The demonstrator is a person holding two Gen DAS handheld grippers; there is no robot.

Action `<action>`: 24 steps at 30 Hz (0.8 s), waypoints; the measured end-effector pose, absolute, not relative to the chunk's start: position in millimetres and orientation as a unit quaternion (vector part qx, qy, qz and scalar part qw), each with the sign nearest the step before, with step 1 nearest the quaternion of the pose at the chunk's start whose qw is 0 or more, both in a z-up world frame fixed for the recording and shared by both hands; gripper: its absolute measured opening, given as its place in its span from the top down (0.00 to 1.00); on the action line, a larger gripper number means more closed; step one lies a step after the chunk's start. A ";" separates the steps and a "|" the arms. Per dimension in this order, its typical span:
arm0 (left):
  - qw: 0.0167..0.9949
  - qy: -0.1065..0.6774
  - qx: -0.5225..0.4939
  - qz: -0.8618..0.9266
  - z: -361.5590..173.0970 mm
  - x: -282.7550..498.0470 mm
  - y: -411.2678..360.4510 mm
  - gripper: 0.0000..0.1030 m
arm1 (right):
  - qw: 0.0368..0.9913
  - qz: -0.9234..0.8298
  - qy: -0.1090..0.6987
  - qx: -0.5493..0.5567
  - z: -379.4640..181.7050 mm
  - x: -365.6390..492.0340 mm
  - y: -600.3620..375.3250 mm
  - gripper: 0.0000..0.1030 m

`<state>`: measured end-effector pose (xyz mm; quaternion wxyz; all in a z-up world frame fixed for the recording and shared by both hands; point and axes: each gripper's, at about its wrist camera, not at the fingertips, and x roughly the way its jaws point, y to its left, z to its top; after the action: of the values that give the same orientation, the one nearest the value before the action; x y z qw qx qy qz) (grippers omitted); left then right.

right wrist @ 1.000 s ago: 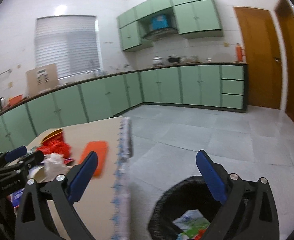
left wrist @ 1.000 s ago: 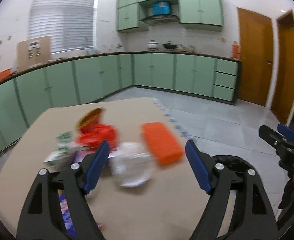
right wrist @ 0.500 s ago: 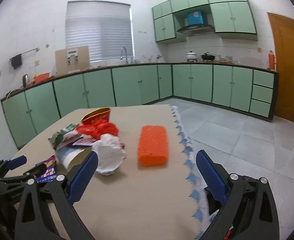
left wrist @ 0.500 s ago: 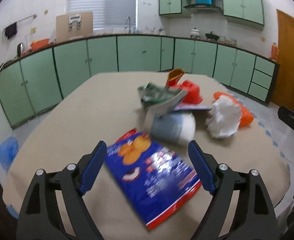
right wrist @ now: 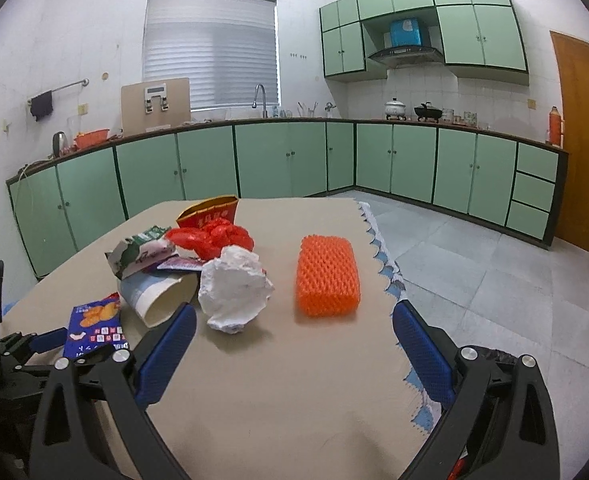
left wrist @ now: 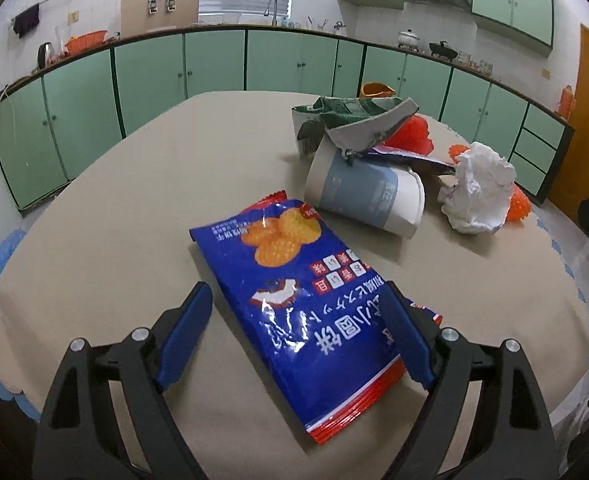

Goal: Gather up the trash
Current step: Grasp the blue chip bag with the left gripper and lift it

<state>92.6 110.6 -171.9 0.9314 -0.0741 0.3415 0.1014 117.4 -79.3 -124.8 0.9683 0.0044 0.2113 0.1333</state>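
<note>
The left claw [left wrist: 296,340] is spread wide, its jaws having just been opening, and straddles the near end of the blue snack bag [left wrist: 310,304] without pinching it; the bag's long axis slants from far-left to near-right on the bench [left wrist: 134,200]. Further right, the right claw [right wrist: 294,354] gapes empty, the white crumpled paper [right wrist: 234,290] just beyond its left jaw

One blue snack bag [left wrist: 310,304], one paper cup [left wrist: 362,196], one white paper wad [right wrist: 234,288], one orange foam net [right wrist: 328,276], one red plastic bag [right wrist: 210,238] (crumpled), one red-and-gold packet [right wrist: 210,210], one torn green carton [left wrist: 346,120].
</note>
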 end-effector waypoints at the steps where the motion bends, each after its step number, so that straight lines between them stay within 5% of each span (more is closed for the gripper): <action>1: 0.931 0.343 -0.073 0.100 -172.0 92.4 109.7 0.18 | 0.968 0.134 0.213 0.003 -126.5 117.7 -78.3 0.06; 7: 0.930 0.346 -0.082 0.095 -171.1 91.0 104.3 0.19 | 0.965 0.139 0.221 -0.002 -133.7 119.2 -76.4 0.06; 15: 0.934 0.329 -0.090 0.106 -168.0 87.1 105.5 0.90 | 0.963 0.146 0.228 -0.004 -136.6 120.7 -73.0 0.06; 24: 0.947 0.282 -0.089 0.127 -144.6 74.1 116.1 0.97 | 0.957 0.169 0.234 -0.002 -134.7 134.2 -54.4 0.12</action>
<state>74.1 116.1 -144.6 0.9469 -0.0886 0.2820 0.1266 134.2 -54.4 -134.7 0.9574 -0.0021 0.2338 0.1694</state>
